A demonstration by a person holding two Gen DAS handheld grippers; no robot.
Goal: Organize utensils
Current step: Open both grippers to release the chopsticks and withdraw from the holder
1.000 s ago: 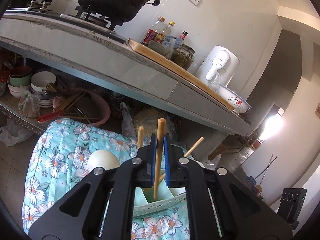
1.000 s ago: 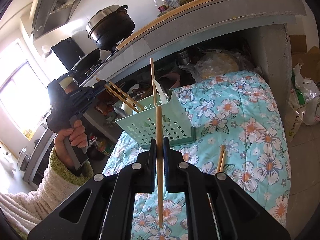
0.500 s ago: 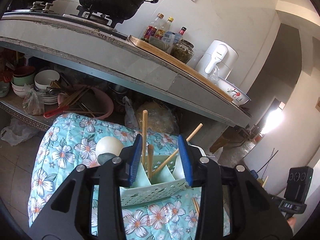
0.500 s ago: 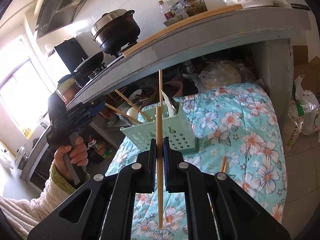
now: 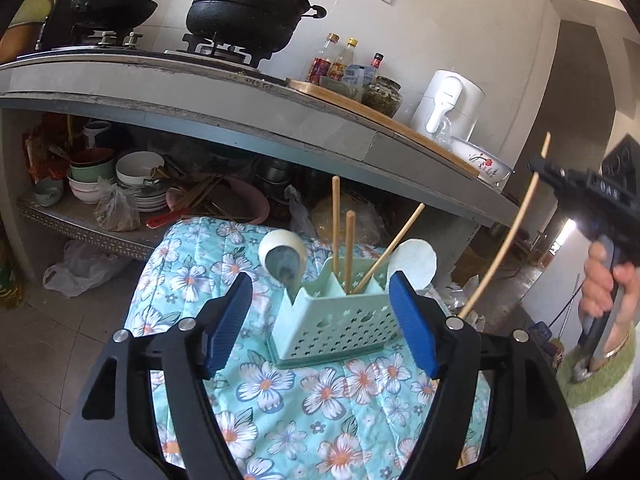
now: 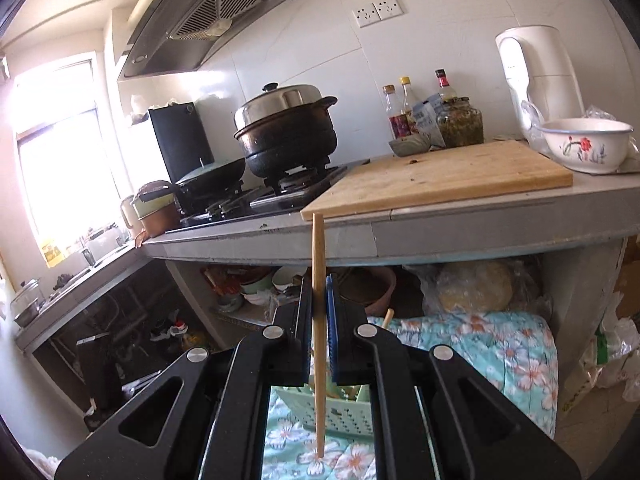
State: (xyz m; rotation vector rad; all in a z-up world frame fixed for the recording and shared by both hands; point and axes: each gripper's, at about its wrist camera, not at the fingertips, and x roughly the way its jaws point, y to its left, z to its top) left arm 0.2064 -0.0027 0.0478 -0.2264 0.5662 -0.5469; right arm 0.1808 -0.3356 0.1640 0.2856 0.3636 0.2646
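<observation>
- L gripper (image 5: 320, 312): jaws wide and opening, blue pads apart w/ nothing pressed between them; pointed down-fwd at the mint utensil caddy (image 5: 332, 320), which sits on the floral quilt (image 5: 280, 392).
- Caddy contents: three chopsticks (image 5: 350, 252) standing/leaning inside, plus two white spoons (image 5: 282, 256) at its ends.
- R gripper (image 6: 319, 308): jaws narrow, clamped on a single chopstick (image 6: 319, 320), held near-upright, lower tip over the quilt in front of the caddy.
- R hand (image 5: 608, 276): seen from L wrist view at right edge, fist round the grip handle, green-and-white sleeve (image 5: 596, 396) below; gripper raised above caddy level.
</observation>
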